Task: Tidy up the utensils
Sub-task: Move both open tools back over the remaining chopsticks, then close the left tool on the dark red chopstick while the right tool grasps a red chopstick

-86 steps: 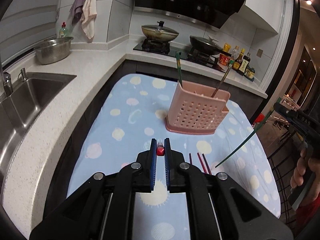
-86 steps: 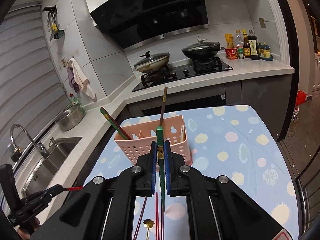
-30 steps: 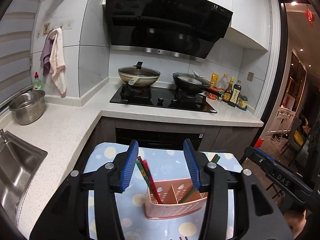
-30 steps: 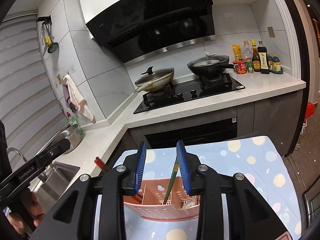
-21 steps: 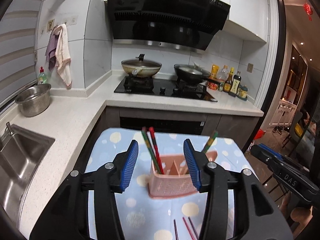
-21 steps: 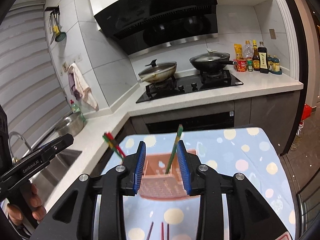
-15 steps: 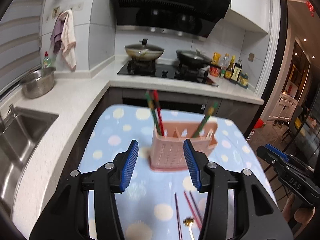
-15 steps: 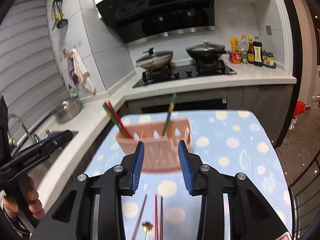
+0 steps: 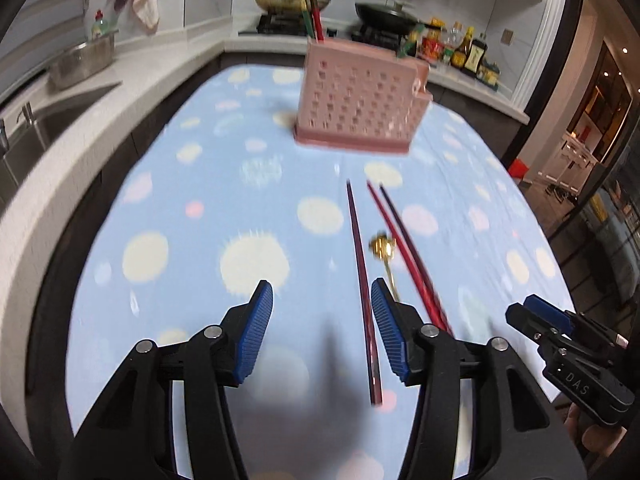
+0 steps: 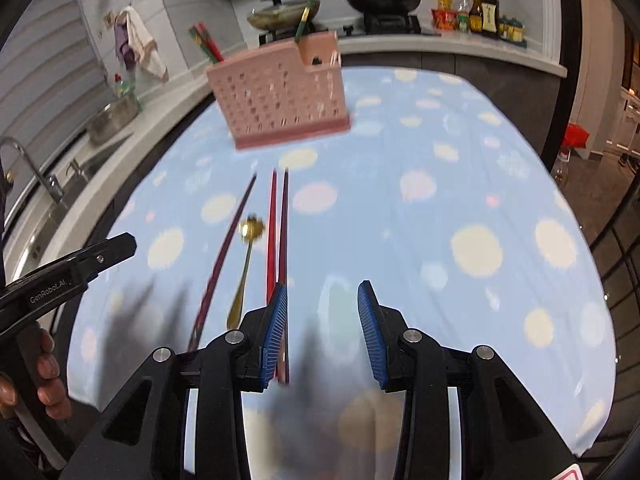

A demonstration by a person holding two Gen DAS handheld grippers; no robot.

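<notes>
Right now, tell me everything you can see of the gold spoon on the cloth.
The gold spoon is slim and looks like shiny metal, with a small round bowl at the far end and a thin handle that widens toward the near end. It lies flat on the blue dotted cloth, bowl toward the pink caddy, between the single dark chopstick and the red pair. Nothing grips it. Motion blur hides whether it touches the chopsticks.

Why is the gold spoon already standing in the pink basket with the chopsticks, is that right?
Not quite. The gold spoon is not in the pink basket; it lies flat on the dotted cloth, among the loose chopsticks in front of the basket. The right wrist view shows it. Other chopsticks do stand in the basket.
</notes>
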